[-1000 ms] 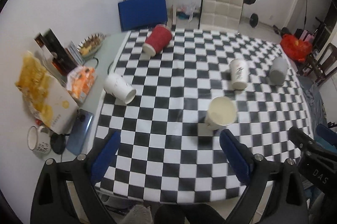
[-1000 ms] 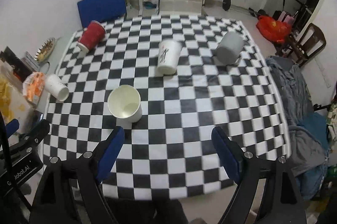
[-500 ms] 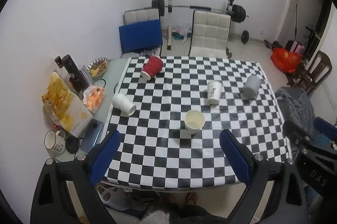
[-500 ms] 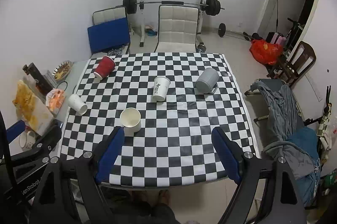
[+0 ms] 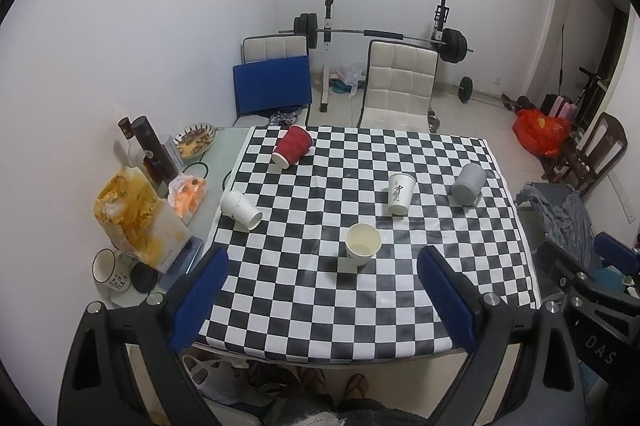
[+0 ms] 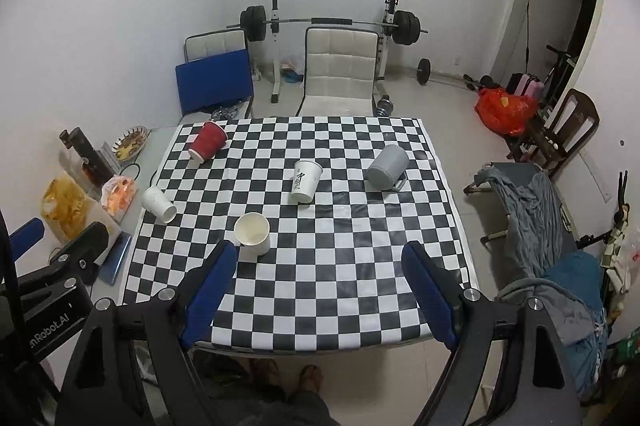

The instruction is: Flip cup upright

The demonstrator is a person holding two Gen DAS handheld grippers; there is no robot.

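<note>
A: Grippers?
B: Left gripper (image 5: 322, 292) and right gripper (image 6: 316, 290) are being held spread apart, nothing clamped.
A: Cup?
B: Cream paper cup (image 5: 363, 244) is being seen upright, mid checkered tablecloth (image 5: 304, 310).

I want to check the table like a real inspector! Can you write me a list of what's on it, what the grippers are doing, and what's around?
Surface: checkered tablecloth covers the table.
Job's things: cream cup stands upright, mouth up; red cup, white cup, printed cup and grey mug lie on their sides.
Clutter: snack bags, bottles, a dish and a mug on the side table.
Grippers: left gripper and right gripper open, holding nothing, above the near edge.
Cables: nothing seen.
Surroundings: barbell rack, white chair, red bag.
</note>
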